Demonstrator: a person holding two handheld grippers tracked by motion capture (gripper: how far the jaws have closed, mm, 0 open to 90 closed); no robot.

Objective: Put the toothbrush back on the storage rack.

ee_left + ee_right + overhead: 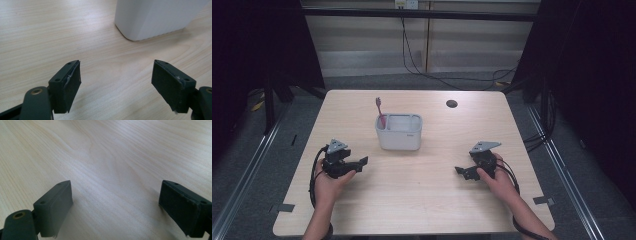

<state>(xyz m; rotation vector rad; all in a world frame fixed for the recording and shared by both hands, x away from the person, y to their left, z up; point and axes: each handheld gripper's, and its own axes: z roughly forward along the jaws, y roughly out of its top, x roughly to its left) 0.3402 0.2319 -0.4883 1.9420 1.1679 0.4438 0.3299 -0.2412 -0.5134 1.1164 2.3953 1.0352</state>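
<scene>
Both hands rest low on the counter [422,200] at the near edge, each holding a gripper. Left gripper [357,164] sits at about 8 o'clock from the white caddy [399,131]; right gripper [463,172] at about 4 o'clock from it, well apart.

White caddy: stands upright at counter centre, slightly toward 12 o'clock. Compartmented top. Red toothbrush [380,112] stands in its left compartment, tilted, head up. In the left gripper view a lower corner of the caddy [152,17] shows at 1 o'clock, near but not touching.

Jaws: left pair spread wide, nothing between them, bare wood beyond. Right pair likewise wide and empty, above bare counter [107,157].

Dark round hole [451,104] in the counter at 2 o'clock from the caddy.

Judgement: a rest pose with nothing in hand; either a start or an end of work on the caddy, cannot tell which. If the toothbrush is to come out, the left gripper is closer: lift, swing toward 1 o'clock, pinch the handle above the rim. Right gripper could steady the caddy wall.
</scene>
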